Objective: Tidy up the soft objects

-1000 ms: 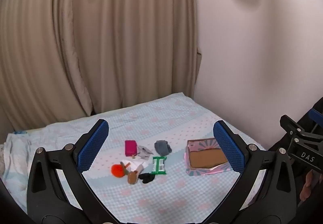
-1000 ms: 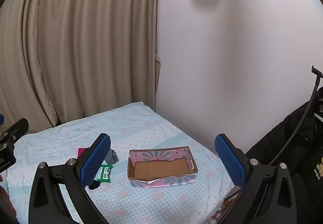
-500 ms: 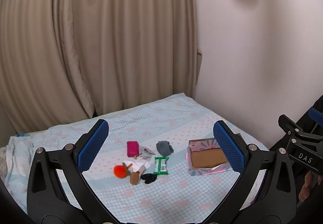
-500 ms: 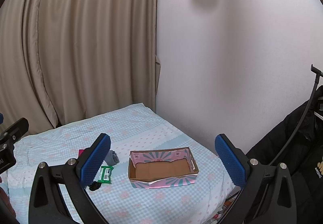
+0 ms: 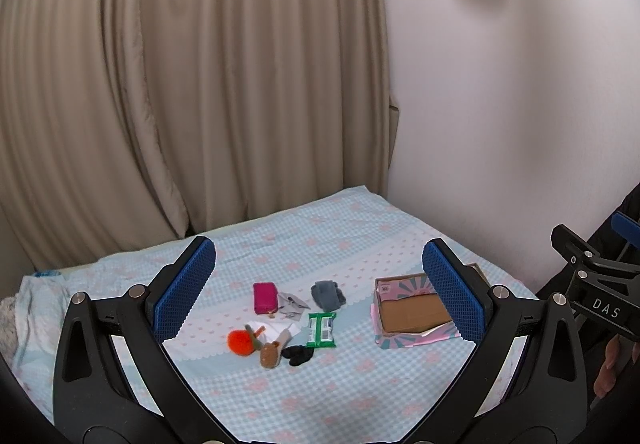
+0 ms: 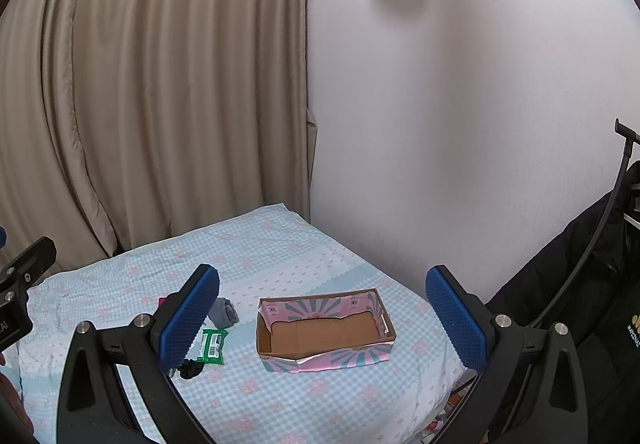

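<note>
Box (image 6: 326,328) sits right of soft items (image 5: 288,318) on bed (image 5: 320,244).

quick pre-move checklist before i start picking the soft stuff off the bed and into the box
1. Left gripper open, nothing between its fingers: ok.
2. Right gripper open, nothing between its fingers: ok.
3. Cardboard box upright, open top, bare bottom visible: ok.
4. Items lie apart from the box on the bedsheet: grey cloth, green packet, magenta pouch, orange pompom: ok.
5. Pompom, brown item and black item lie close together, so a clean single grasp: cannot tell.
6. Both grippers sit well above the bed, approach unblocked: ok.
</note>
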`<state>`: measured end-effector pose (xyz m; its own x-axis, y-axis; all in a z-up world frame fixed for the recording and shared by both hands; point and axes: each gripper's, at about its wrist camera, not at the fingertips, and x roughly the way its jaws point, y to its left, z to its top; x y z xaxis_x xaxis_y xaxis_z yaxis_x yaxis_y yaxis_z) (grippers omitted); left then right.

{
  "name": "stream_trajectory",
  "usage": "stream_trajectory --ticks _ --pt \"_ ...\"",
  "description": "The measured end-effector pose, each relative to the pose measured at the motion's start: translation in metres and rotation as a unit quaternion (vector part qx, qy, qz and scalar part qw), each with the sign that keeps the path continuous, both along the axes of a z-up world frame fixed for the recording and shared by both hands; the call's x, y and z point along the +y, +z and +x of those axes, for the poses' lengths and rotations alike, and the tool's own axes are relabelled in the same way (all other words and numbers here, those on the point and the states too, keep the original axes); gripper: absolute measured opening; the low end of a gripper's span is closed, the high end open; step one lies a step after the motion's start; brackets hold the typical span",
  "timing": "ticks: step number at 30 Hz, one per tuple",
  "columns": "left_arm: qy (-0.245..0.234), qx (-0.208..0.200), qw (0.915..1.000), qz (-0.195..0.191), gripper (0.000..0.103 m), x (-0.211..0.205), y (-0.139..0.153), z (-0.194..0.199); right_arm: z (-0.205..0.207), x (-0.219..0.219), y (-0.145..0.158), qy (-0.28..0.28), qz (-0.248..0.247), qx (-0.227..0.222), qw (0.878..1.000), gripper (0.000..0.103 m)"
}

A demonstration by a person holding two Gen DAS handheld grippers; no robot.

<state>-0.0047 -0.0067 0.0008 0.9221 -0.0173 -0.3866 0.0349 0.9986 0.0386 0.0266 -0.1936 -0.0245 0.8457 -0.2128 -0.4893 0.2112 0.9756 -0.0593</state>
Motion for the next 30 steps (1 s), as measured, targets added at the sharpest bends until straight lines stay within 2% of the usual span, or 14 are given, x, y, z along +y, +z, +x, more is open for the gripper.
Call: stream_trajectory --ticks 30 --pt "-0.006 0.003 1.0 0.007 0.103 -0.0095 -0.0026 -0.007 -0.0024 0.0008 -0.006 0.003 0.002 -0.002 1.0 0.103"
